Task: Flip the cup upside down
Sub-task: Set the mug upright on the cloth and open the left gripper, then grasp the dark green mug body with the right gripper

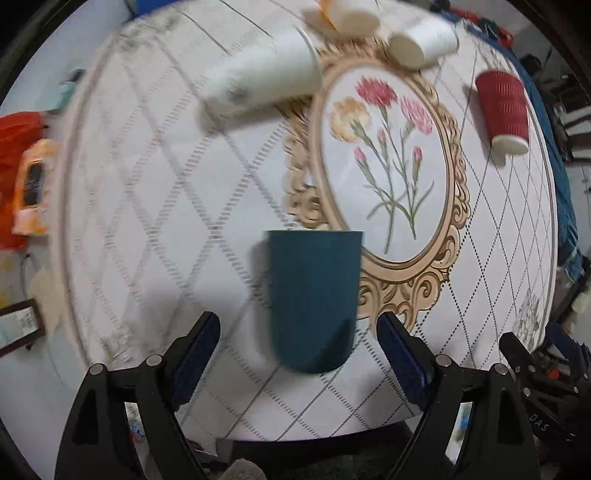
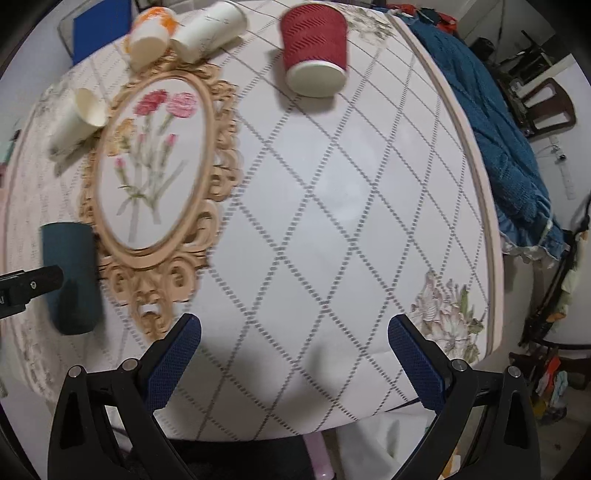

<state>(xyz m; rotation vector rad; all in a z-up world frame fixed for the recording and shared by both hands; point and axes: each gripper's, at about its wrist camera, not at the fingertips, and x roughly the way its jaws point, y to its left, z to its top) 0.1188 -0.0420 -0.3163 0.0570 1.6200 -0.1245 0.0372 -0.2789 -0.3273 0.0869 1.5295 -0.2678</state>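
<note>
A dark teal cup (image 1: 313,299) lies on the round table, rounded base toward me, between the fingers of my open left gripper (image 1: 298,326), not touched. It also shows at the left of the right wrist view (image 2: 72,277), beside a black part of the left gripper (image 2: 27,290). My right gripper (image 2: 294,332) is open and empty over bare tablecloth near the front edge. A red ribbed cup (image 2: 316,51) lies at the far side, white base toward me; it shows at the right in the left wrist view (image 1: 503,110).
White paper cups lie on their sides at the back (image 1: 264,74) (image 1: 424,42) (image 2: 208,29) (image 2: 79,118), with an orange-patterned one (image 2: 149,35). The tablecloth has an oval flower print (image 1: 384,162). A blue blanket (image 2: 506,147) lies right of the table.
</note>
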